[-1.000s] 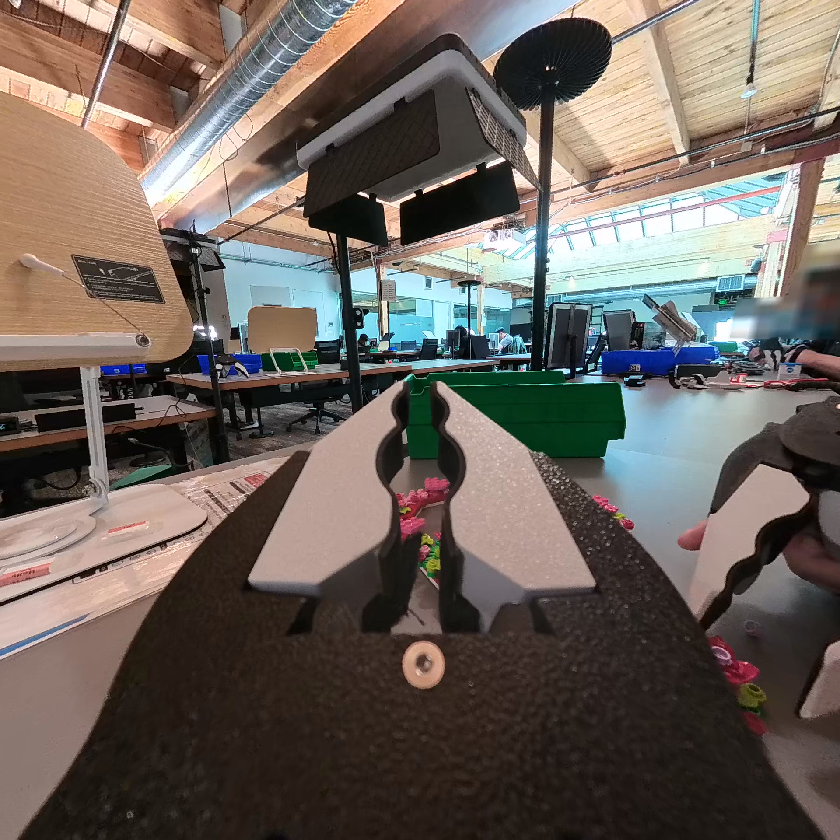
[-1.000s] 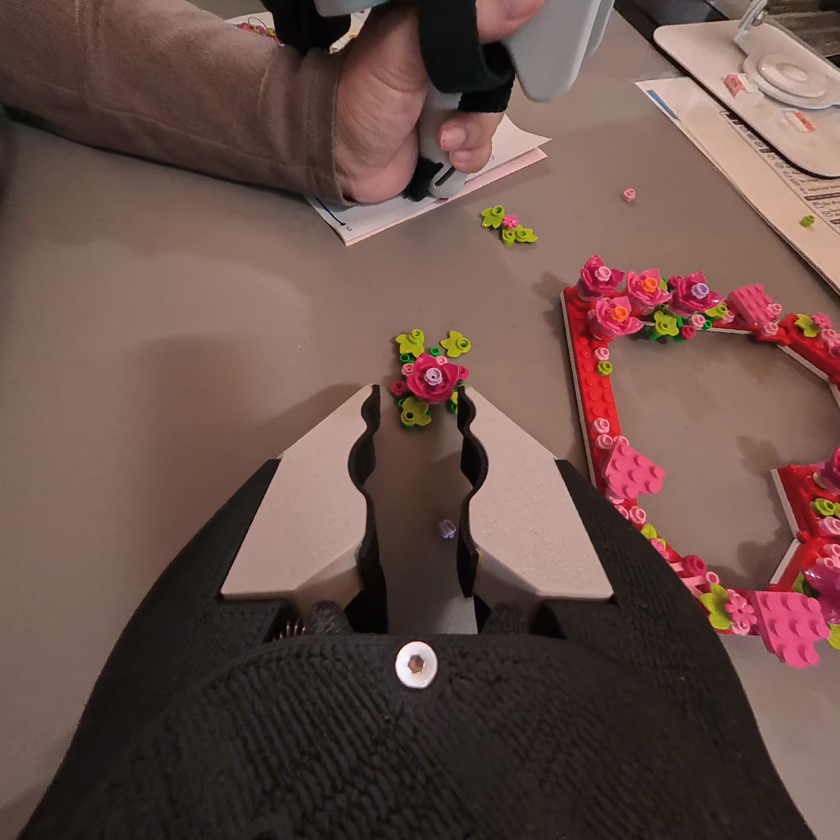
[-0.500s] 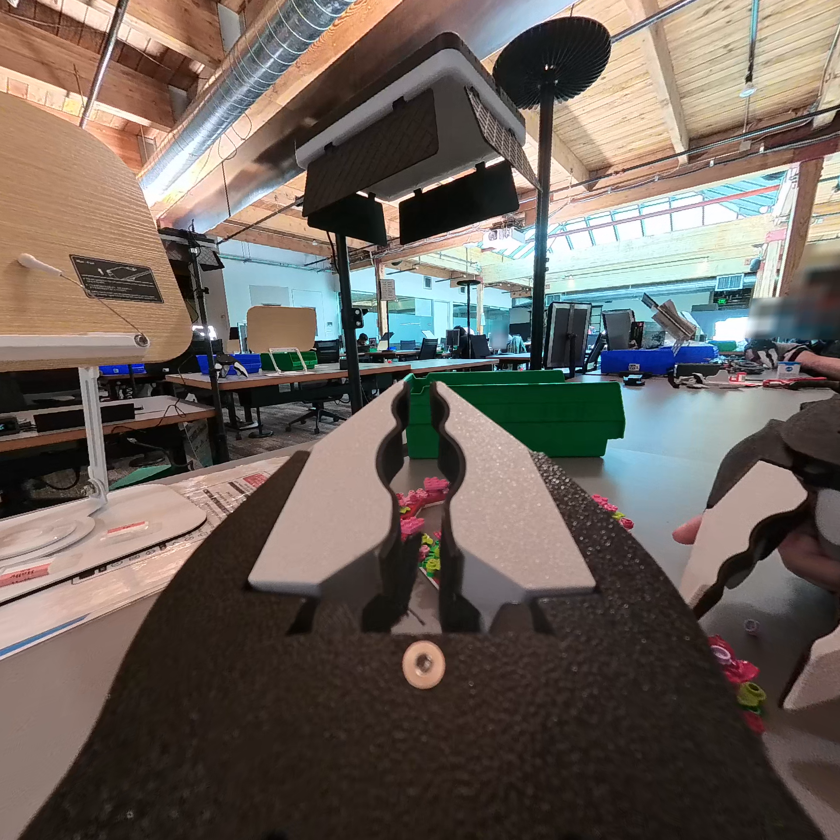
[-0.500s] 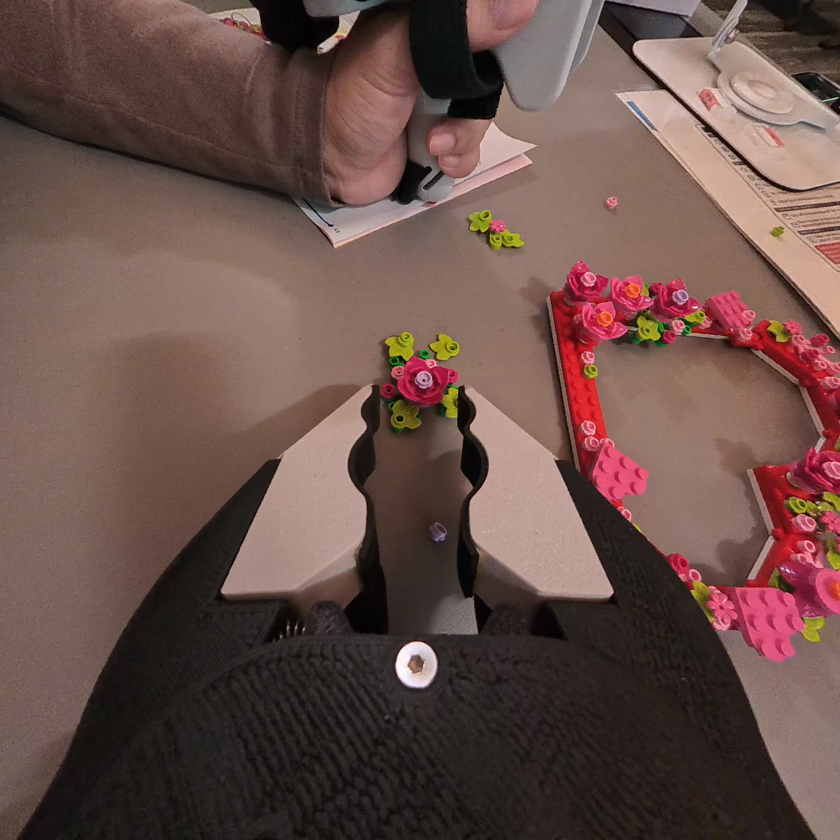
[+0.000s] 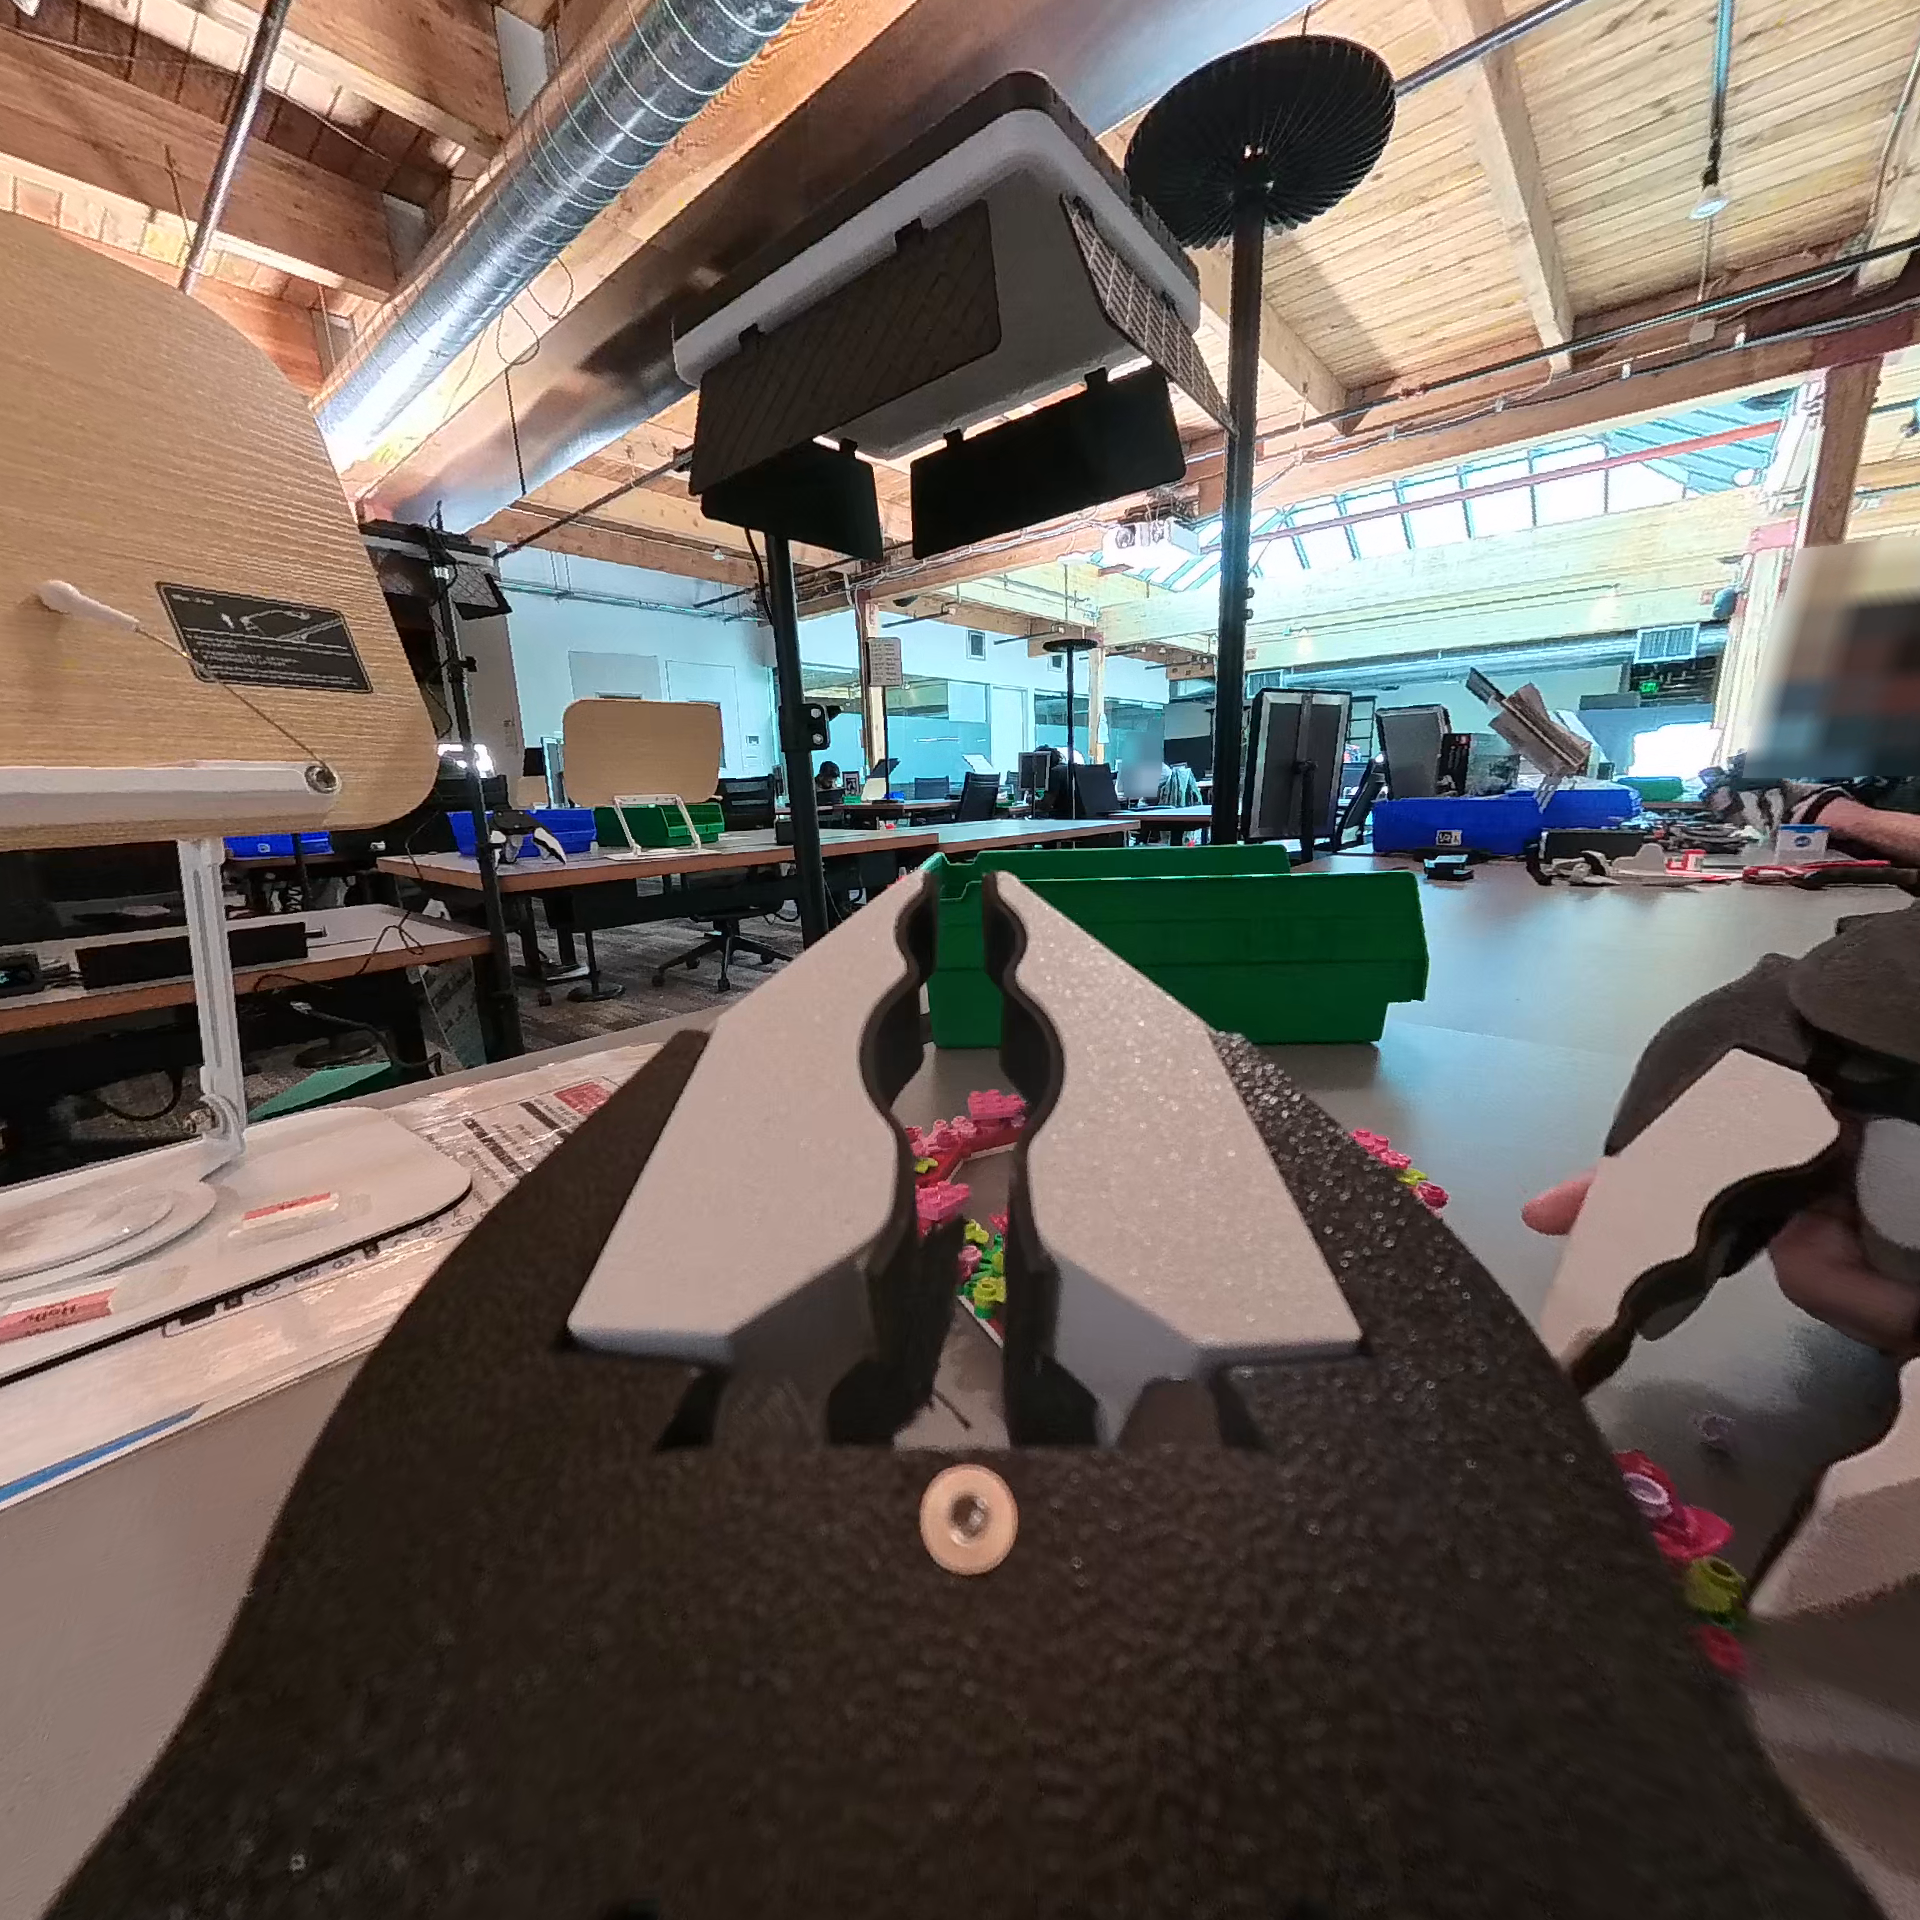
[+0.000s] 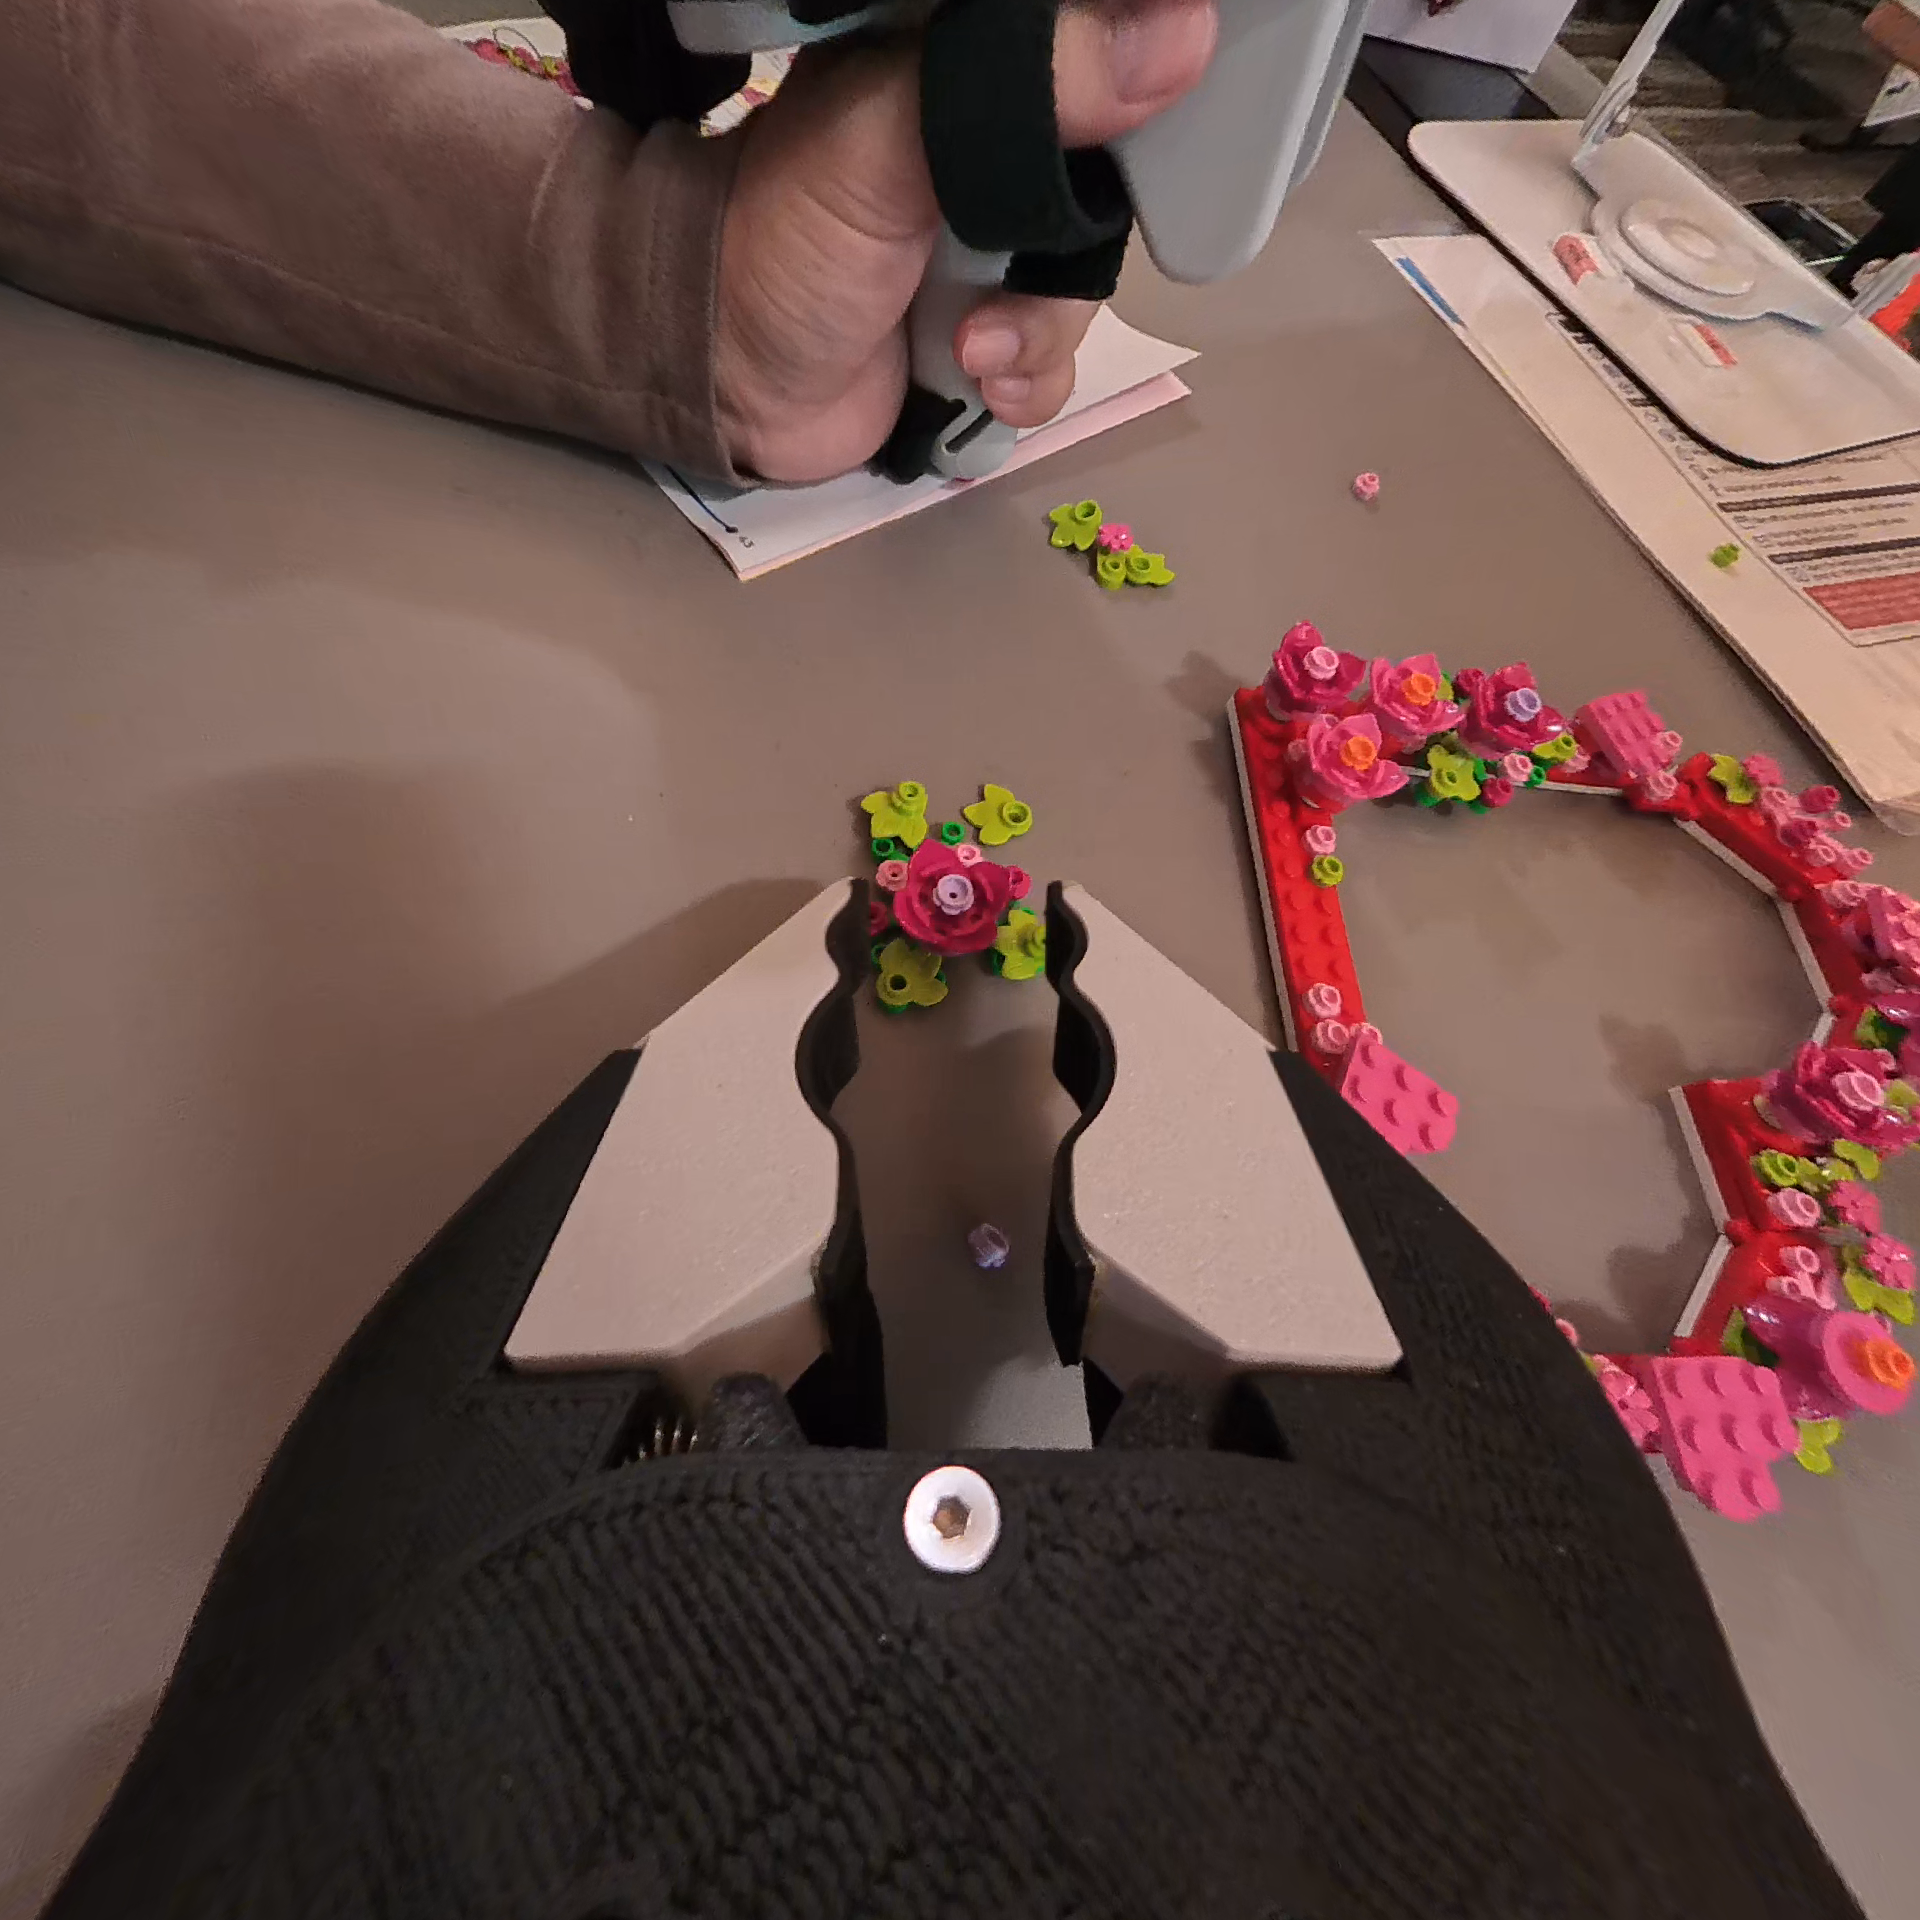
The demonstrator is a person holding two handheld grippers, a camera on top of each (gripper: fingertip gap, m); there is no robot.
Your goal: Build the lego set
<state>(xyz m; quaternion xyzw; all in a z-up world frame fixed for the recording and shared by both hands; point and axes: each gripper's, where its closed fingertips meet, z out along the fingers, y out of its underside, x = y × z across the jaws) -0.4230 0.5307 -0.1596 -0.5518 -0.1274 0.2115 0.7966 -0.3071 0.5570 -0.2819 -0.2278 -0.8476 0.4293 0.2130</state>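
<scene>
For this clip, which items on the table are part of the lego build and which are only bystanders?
Belongs to the build:
red flower frame
loose rose cluster
green leaf pieces
small lilac stud
instruction booklet
right gripper, open near the cluster

Just lying about:
green bin
white lamp base
printed sheet

Open workshop hall, timber-beam ceiling (image 5: 1558, 187) with silver duct (image 5: 582, 177), skylights (image 5: 1455, 520) right of it, desk rows (image 5: 675, 852) and office chairs (image 5: 727, 935) beneath, grey tabletop (image 5: 1558, 997) nearest

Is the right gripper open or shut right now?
Open. The right gripper shows a clear gap between its fingertips, with the magenta flower cluster just ahead, ungripped.
</scene>
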